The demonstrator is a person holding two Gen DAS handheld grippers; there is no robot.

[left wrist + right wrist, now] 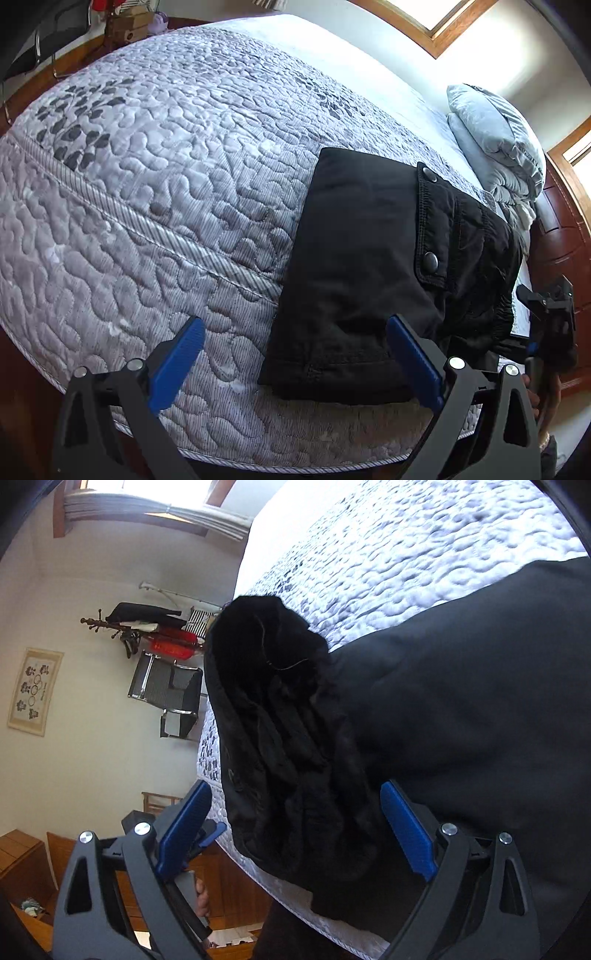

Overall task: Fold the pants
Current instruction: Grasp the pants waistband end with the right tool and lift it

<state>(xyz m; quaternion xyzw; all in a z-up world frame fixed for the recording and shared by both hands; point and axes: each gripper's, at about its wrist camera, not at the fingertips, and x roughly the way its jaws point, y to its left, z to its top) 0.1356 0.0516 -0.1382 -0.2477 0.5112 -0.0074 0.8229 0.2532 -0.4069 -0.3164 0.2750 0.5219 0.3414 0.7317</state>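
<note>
Quilted bed (147, 192), pants (354, 266) folded at near edge; my left gripper (295, 365) and right gripper (295, 834) both released; bunched waistband overhangs, could drag them off.

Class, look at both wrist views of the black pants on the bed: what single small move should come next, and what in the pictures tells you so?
Probably ease the right gripper forward and shut it on the bunched waistband end of the black pants. That end hangs crumpled over the quilted bed edge between its open fingers, while the rest lies flat and folded. The left gripper is open, holding nothing.
</note>
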